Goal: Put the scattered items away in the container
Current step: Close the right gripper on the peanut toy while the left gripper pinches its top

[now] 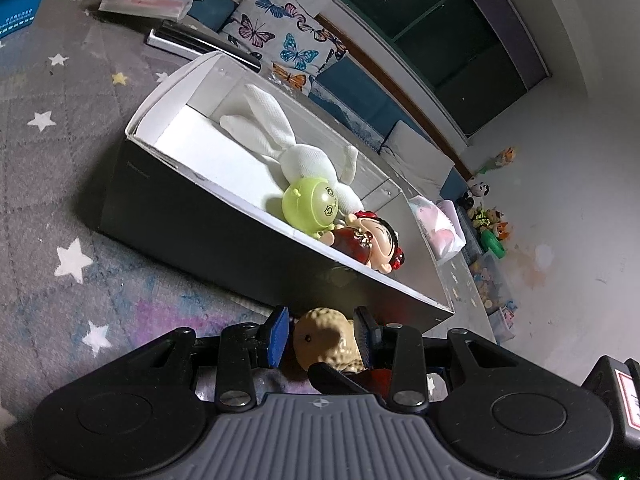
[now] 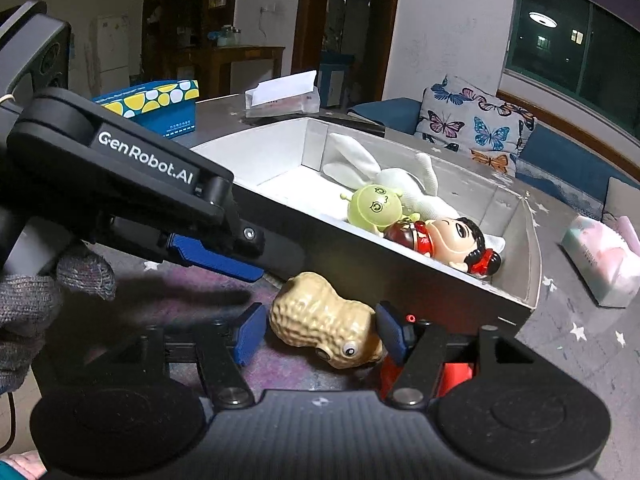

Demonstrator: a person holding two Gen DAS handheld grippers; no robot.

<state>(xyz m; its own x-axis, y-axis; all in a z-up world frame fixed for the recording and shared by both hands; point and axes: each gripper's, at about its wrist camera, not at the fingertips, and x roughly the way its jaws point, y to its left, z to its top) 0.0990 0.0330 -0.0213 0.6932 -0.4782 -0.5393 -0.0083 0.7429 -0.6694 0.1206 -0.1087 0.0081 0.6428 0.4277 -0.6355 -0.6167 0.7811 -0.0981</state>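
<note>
**Peanut toy between both hand-held grippers, beside the box**

One peanut toy [image 2: 326, 318] lies on the star-patterned mat [image 1: 60, 184], just outside the near wall of the box [image 1: 208, 224]. My right hand-held gripper [image 2: 320, 334] straddles it, jaws spread; the right pad looks to touch the toy's head end, the left pad stands clear, so no grip. My left hand-held gripper [image 1: 322, 330] also has the toy between its blue pads; whether they press on it I cannot tell. My gloved hand [image 2: 36, 312] holds the left gripper's handle.

Inside the box, three toys: one white cloth rabbit [image 1: 280, 140], one green round toy [image 1: 312, 204], one doll in red [image 1: 368, 240], lying close together. A small red thing sits behind the peanut, mostly hidden. Beyond the box: one butterfly cushion [image 2: 476, 128], two tissue packs.
</note>
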